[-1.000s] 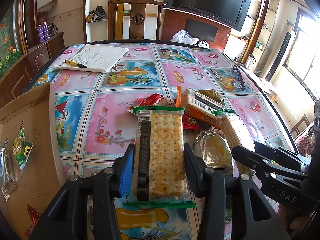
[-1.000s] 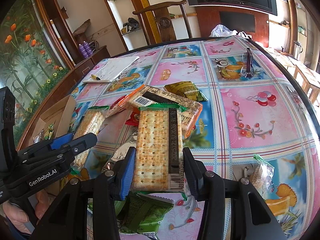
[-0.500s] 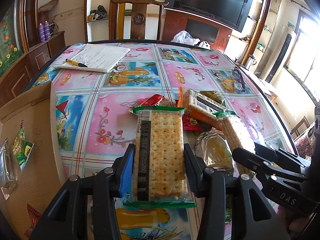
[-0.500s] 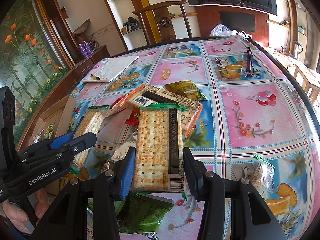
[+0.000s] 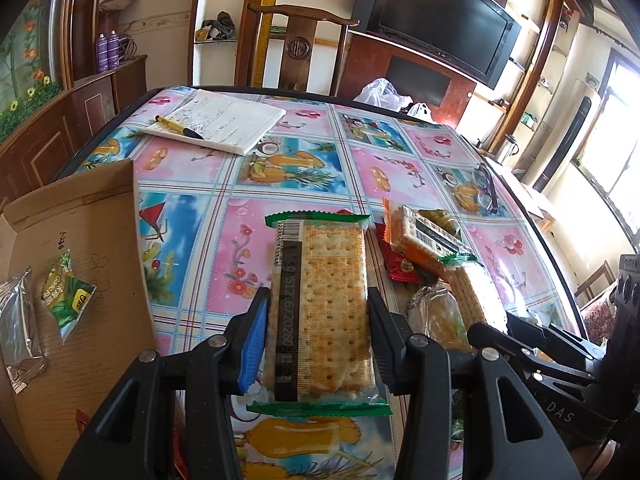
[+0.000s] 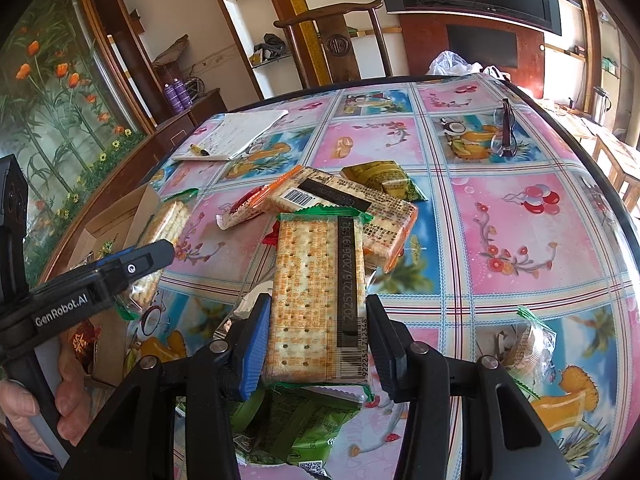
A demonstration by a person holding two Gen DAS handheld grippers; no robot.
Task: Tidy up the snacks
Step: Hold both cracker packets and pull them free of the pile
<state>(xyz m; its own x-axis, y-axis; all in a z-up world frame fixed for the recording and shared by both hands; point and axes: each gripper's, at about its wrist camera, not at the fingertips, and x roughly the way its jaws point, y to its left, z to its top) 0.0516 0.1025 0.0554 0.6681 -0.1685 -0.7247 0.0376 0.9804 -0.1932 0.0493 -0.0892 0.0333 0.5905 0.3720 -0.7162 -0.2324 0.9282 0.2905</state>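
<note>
My left gripper (image 5: 316, 316) is shut on a green-edged cracker pack (image 5: 320, 304), held above the table beside an open cardboard box (image 5: 80, 280) on the left. The box holds a green sachet (image 5: 66, 294) and a silver sachet (image 5: 18, 320). My right gripper (image 6: 316, 320) is shut on a second cracker pack (image 6: 316, 292), held above the snack pile. The pile has an orange-edged cracker pack (image 6: 348, 208), a yellow-green packet (image 6: 380, 178), red packets (image 6: 244, 210) and a green bag (image 6: 296, 424). The left gripper also shows in the right wrist view (image 6: 104, 276).
A notepad with a pen (image 5: 216, 124) lies at the far left of the table. Glasses (image 6: 506, 132) lie at the far right. A small cracker packet (image 6: 528, 344) lies near right. A wooden chair (image 5: 298, 48) stands behind the table. The right gripper's arm (image 5: 552, 360) is to the right.
My left gripper has shifted left toward the cardboard box with its cracker pack. The right gripper has barely moved.
</note>
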